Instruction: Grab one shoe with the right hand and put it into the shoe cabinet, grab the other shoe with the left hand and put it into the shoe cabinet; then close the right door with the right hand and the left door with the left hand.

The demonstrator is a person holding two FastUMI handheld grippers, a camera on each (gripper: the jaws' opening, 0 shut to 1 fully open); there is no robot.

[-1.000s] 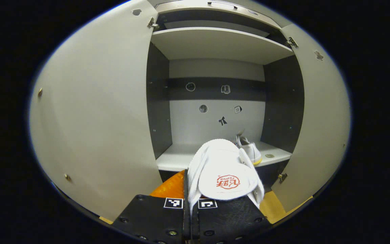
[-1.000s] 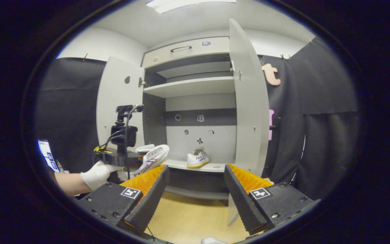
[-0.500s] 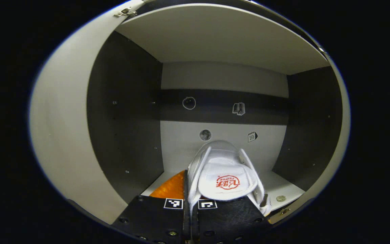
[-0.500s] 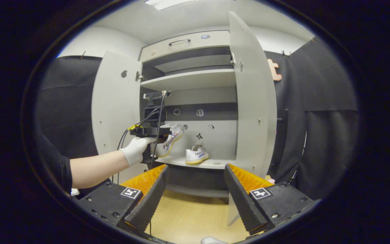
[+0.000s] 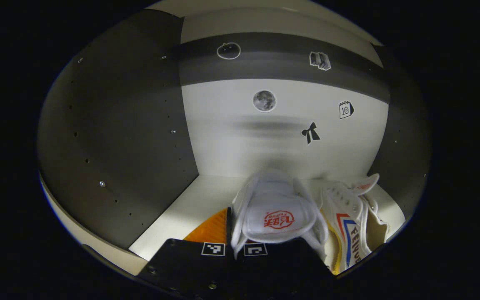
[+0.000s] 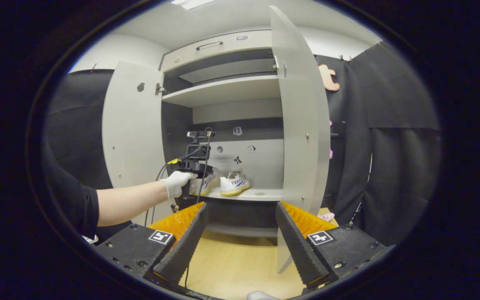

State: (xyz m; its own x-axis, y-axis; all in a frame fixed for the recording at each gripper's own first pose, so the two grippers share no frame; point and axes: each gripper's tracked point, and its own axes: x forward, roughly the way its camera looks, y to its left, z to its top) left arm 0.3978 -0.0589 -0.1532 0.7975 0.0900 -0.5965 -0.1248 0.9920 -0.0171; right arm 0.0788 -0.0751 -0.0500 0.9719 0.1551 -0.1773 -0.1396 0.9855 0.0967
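Pushed deeper since half a second ago, the left gripper (image 5: pixel 235 250) clamps one shoe (image 5: pixel 274 212) over the cabinet shelf (image 5: pixel 190 208), the other shoe (image 5: pixel 350 225) just beside at 3 o'clock. Bare shelf lies at 9 o'clock (both doors stand wide). Right gripper (image 6: pixel 240 233) hangs back, fingers apart.

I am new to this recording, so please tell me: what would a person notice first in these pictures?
First, the white shoe gripped by the left gripper, inside the shoe cabinet above its lower shelf. Beside it, to the right in the left gripper view, lies the other shoe on that shelf. In the right gripper view, both tall doors stand open and the right gripper hangs open in front.
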